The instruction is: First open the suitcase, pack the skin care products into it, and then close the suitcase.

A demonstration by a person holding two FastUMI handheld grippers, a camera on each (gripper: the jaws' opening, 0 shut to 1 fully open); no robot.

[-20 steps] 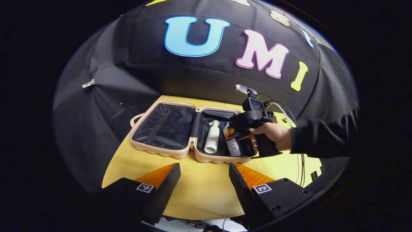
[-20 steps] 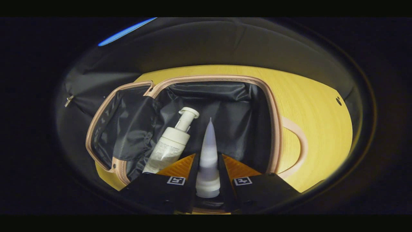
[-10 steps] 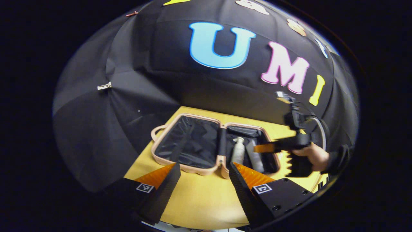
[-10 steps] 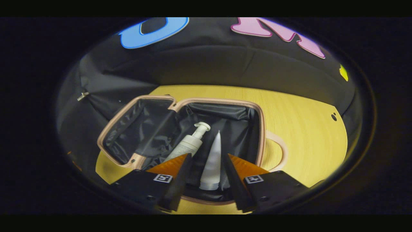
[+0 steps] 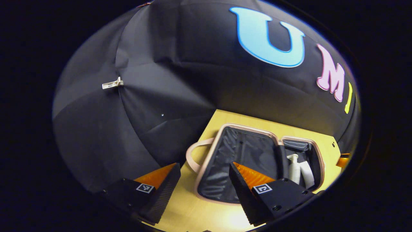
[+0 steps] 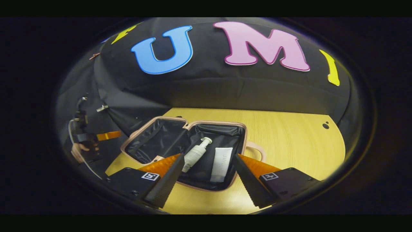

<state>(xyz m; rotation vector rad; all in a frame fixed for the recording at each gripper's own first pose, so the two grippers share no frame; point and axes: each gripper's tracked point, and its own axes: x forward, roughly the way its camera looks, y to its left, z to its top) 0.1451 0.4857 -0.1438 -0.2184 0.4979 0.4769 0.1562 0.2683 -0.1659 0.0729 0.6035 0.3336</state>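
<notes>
Wedge-shaped fingers (image 6: 167,180) on black bodies bearing square markers (image 6: 269,176).

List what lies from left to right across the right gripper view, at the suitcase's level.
Left gripper in a hand → suitcase's empty half → pump bottle → tube → suitcase handle → bare table.

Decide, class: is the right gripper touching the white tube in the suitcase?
Apart. In the right gripper view the right gripper is open, and the tube lies flat in the suitcase with dark lining showing between it and either finger.
</notes>
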